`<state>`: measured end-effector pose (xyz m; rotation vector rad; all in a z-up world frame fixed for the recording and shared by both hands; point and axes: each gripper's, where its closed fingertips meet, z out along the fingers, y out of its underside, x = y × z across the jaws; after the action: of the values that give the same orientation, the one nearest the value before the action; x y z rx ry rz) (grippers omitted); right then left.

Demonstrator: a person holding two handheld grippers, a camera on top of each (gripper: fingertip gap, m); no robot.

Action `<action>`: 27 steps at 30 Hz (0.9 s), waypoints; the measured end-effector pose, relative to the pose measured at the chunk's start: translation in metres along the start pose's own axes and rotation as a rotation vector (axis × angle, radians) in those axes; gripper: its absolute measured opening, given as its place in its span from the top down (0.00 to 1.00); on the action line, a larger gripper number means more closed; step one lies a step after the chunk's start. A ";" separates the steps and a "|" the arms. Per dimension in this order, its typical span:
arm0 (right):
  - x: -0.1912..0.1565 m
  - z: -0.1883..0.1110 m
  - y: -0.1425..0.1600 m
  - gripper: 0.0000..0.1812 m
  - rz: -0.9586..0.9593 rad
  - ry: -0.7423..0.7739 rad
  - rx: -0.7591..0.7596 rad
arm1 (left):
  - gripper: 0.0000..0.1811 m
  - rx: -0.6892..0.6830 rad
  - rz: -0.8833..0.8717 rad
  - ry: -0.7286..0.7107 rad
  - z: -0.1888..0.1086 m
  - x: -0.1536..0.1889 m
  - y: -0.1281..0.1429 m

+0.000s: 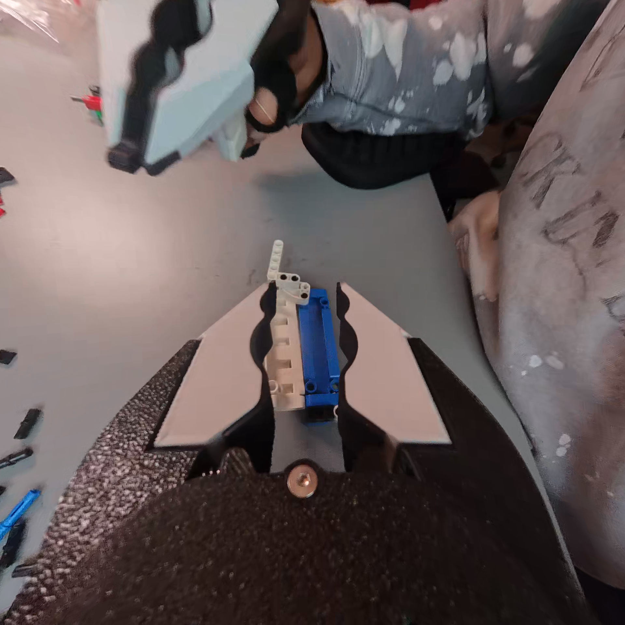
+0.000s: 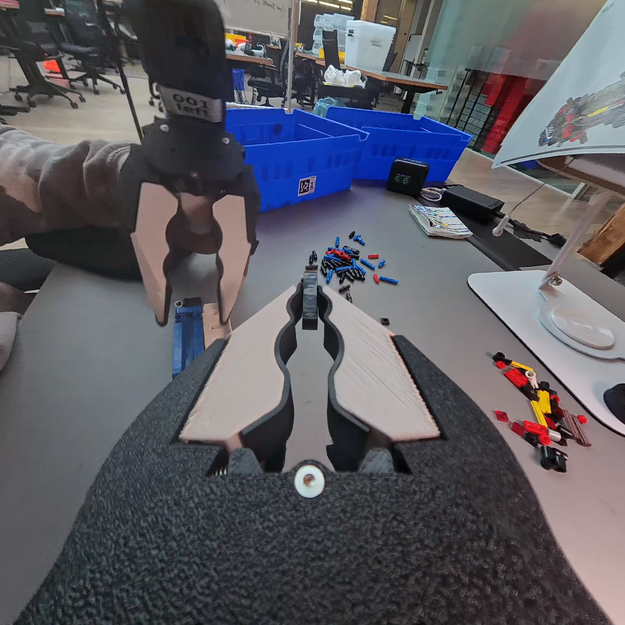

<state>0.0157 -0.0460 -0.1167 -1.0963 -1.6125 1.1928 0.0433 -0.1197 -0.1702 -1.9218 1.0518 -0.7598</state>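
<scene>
Left gripper [image 1: 304, 341] fingers wide, straddling white-and-blue assembly [image 1: 306, 351] on worktop [image 1: 135, 270]. Right gripper [image 2: 309, 297] fingers narrow, holding black piece [image 2: 310, 301]; pins [image 2: 348, 262] at 1 o'clock.

The right gripper [image 1: 135, 162] is motion-blurred in the left wrist view. The white panel [image 2: 216, 318] is mostly hidden behind fingers; the tiny pins [image 2: 348, 263] perhaps number dozens.

An open-plan office lab: desks [image 2: 389, 76], office chairs [image 2: 81, 57], blue bins [image 2: 304, 159].
</scene>
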 end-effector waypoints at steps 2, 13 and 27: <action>-0.004 0.002 0.002 0.96 -0.032 -0.012 -0.011 | 0.83 0.082 -0.072 -0.010 -0.012 -0.008 -0.012; -0.035 0.014 0.010 0.96 -0.356 -0.020 -0.062 | 0.87 0.326 -0.417 0.005 -0.025 -0.037 -0.035; -0.025 0.006 -0.023 0.85 -0.398 0.113 0.072 | 0.97 0.351 -0.223 -0.254 -0.068 -0.047 -0.059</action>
<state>0.0131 -0.0756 -0.0981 -0.7378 -1.5938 0.9013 -0.0096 -0.0830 -0.0918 -1.7869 0.5167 -0.7430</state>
